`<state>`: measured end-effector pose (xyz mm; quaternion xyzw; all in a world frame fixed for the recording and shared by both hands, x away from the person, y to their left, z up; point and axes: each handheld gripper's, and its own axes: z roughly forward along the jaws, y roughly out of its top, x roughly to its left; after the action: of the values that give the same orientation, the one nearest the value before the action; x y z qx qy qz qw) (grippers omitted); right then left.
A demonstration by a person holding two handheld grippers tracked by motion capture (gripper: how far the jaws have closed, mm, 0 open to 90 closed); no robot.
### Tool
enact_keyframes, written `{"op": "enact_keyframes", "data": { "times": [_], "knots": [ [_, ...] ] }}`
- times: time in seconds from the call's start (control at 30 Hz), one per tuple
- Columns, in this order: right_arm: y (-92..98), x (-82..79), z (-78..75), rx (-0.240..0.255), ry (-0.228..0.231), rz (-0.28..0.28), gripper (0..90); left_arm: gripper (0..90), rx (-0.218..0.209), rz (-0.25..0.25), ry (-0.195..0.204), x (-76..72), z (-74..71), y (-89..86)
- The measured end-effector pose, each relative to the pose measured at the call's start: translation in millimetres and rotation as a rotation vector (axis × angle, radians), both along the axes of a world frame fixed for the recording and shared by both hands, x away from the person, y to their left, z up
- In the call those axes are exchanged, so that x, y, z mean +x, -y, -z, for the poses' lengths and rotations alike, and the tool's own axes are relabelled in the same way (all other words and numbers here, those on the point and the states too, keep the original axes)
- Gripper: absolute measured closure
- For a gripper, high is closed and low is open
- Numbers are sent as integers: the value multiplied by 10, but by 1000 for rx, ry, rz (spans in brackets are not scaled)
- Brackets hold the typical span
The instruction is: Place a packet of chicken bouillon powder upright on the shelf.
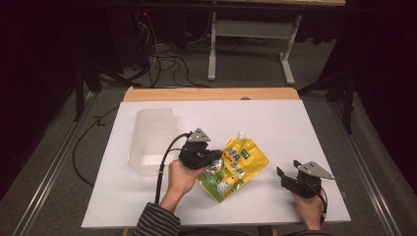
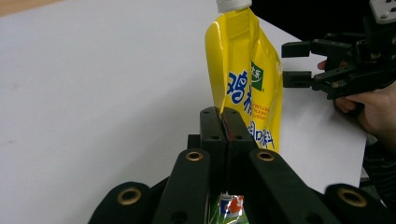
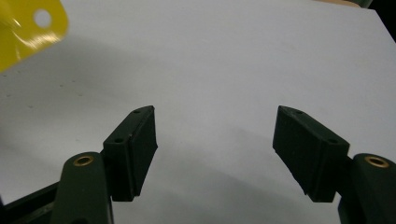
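One yellow pouch (image 1: 235, 164) lies diagonally, with its white spout (image 1: 241, 134) pointing to the far side of the counter (image 1: 275, 123). The left gripper (image 1: 212, 160) is closed on the pouch's lower edge. The right gripper (image 1: 285, 173) has its jaws wide apart and holds nothing.

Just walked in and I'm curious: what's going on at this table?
A person sits at a white table with a hand-held claw in each hand. The left claw is shut on the edge of a yellow pouch with a white cap, and the pouch stands up from the jaws. The right claw hangs open over the table, holding nothing. A clear plastic bin sits on the table to the left.
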<state>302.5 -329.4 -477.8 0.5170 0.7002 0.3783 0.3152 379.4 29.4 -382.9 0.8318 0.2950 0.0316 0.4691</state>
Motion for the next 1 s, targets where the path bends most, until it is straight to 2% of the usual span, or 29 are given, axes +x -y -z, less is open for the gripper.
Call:
{"op": "enact_keyframes", "data": {
  "times": [0.23,0.7,0.77,0.8,0.9,1.0],
  "knots": [
    [-4,9,2,-8,-3,-1,309,895,-57,-33,26,-29,-105,-207],
    [-8,9,2,-13,-4,1,309,894,-72,-97,56,-77,-212,-541],
    [-11,12,2,-14,-11,1,308,893,-94,-105,60,-70,-238,-636],
    [-13,13,3,-16,-10,-2,309,894,-125,-122,60,-60,-268,-728],
    [-13,13,2,-16,-11,1,308,894,-148,-147,71,-63,-315,-830],
    [-13,13,2,-13,-12,4,307,894,-151,-172,89,-84,-370,-936]
  ]
}}
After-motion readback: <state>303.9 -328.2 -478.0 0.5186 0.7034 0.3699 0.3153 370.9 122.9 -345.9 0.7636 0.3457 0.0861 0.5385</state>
